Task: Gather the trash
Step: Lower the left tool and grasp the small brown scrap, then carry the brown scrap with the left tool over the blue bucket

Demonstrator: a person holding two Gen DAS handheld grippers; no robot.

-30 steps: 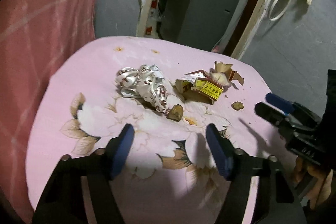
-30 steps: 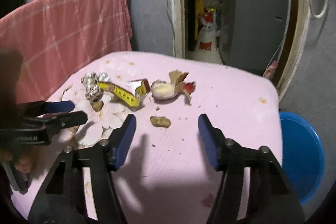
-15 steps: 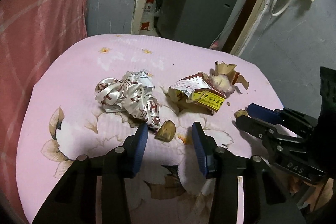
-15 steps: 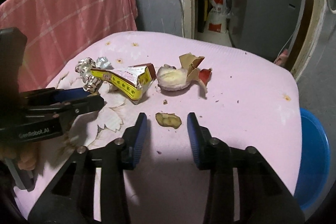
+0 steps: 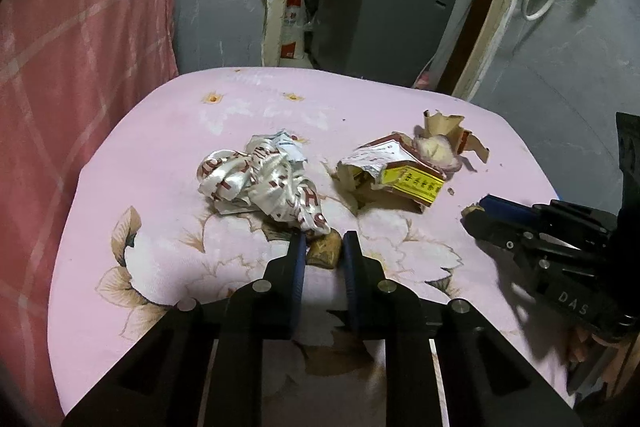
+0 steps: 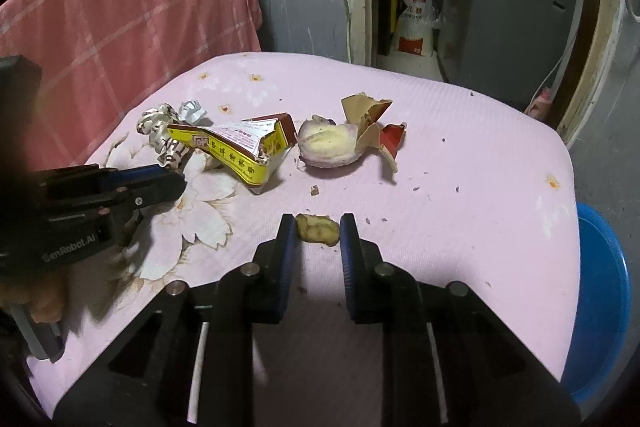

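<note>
Nearest the left gripper, its fingers had closed onto a small brown scrap on the pink floral table. The right gripper likewise pinched a yellowish food scrap from both sides. Neither piece looked lifted yet. Farther off lay the rest — a crumpled silver wrapper, a torn yellow-and-red box and a peel with torn cardboard. A blue bin sat by the table's edge, so most collecting remained.
</note>
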